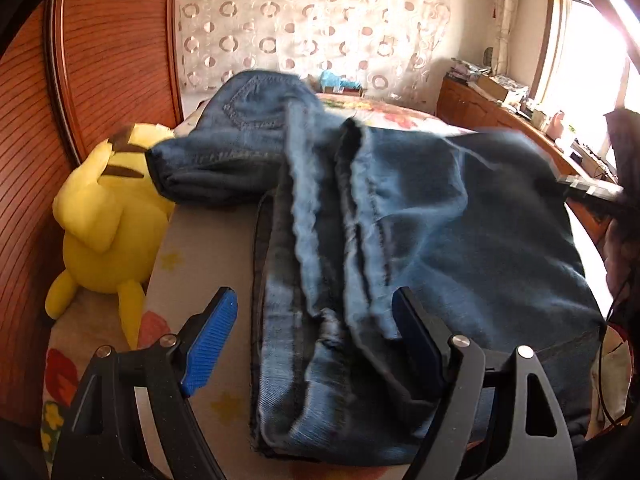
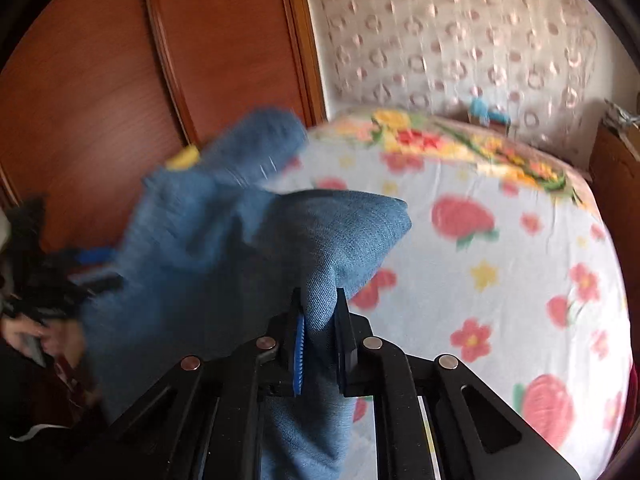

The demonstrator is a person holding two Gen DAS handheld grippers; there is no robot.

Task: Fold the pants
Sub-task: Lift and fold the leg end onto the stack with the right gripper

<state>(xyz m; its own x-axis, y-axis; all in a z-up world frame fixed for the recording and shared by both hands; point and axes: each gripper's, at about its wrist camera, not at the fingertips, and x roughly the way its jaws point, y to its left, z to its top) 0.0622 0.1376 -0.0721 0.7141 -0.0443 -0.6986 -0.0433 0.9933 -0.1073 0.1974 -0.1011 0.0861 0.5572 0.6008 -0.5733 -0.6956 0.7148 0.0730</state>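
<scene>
Right wrist view: right gripper clamped on a denim fold of the jeans, lifted over the floral bedsheet. Left gripper jaws apart, astride the jeans on the bed, not pressing. Yellow plush beside. No readable writing.

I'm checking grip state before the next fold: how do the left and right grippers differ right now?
The left gripper stands open, its fingers apart either side of the jeans without pinching them; the right gripper is shut on a fold of denim. Both have black frames with blue pads.
</scene>
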